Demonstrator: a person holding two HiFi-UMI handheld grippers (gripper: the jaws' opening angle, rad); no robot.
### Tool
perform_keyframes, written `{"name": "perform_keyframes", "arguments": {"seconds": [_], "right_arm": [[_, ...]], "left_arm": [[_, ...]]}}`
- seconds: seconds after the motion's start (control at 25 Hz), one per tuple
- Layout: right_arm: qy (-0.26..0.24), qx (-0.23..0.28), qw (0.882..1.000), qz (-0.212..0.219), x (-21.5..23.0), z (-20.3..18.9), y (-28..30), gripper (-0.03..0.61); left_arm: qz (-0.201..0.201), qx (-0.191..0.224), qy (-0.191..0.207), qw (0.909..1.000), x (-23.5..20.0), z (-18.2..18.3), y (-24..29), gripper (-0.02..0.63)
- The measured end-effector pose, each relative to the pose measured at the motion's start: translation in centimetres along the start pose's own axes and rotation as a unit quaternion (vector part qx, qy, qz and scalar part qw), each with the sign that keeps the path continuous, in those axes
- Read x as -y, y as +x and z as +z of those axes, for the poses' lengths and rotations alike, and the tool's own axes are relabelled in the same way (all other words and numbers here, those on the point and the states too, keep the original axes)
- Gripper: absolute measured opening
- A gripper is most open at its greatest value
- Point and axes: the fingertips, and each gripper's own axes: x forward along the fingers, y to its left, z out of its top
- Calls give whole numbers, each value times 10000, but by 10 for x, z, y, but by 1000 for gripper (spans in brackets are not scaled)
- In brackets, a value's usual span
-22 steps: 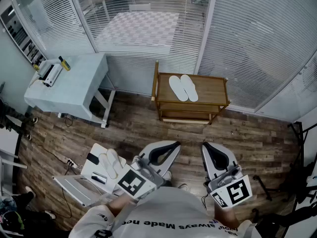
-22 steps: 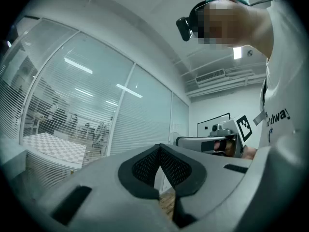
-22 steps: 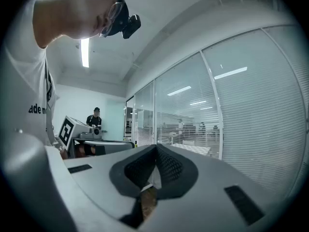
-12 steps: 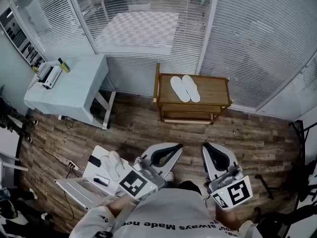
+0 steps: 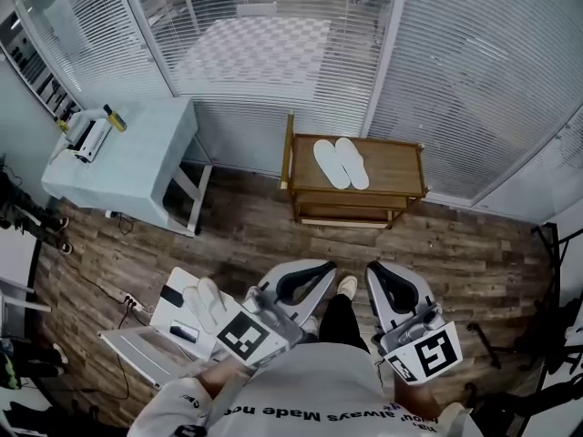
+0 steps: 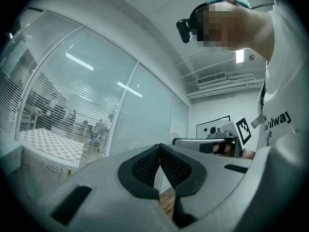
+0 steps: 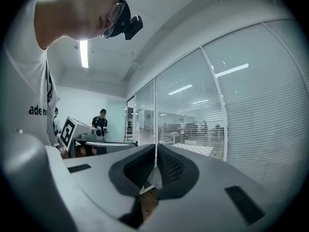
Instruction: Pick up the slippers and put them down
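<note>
A: Approach step, I'd say. The left hand-held gripper (image 5: pixel 324 268) and right hand-held gripper (image 5: pixel 373 269) are both closed and empty.
B: The slippers (image 5: pixel 342 163) lie well ahead of both, on the wooden surface (image 5: pixel 397 167). Next they need to get nearer and open.

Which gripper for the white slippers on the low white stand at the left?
Left. The left gripper, shut and empty, sits beside the pair of white slippers on the low white stand; the right gripper, also shut, is across the person's body from it.
</note>
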Motion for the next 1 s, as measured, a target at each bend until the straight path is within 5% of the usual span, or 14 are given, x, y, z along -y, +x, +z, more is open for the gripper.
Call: {"name": "perform_keyframes", "arguments": {"seconds": [1.0], "right_arm": [[67,71,9999,-67,175,15,62,17]], "left_arm": [[348,-84,-45,9993,-91,-2,153,11]]}}
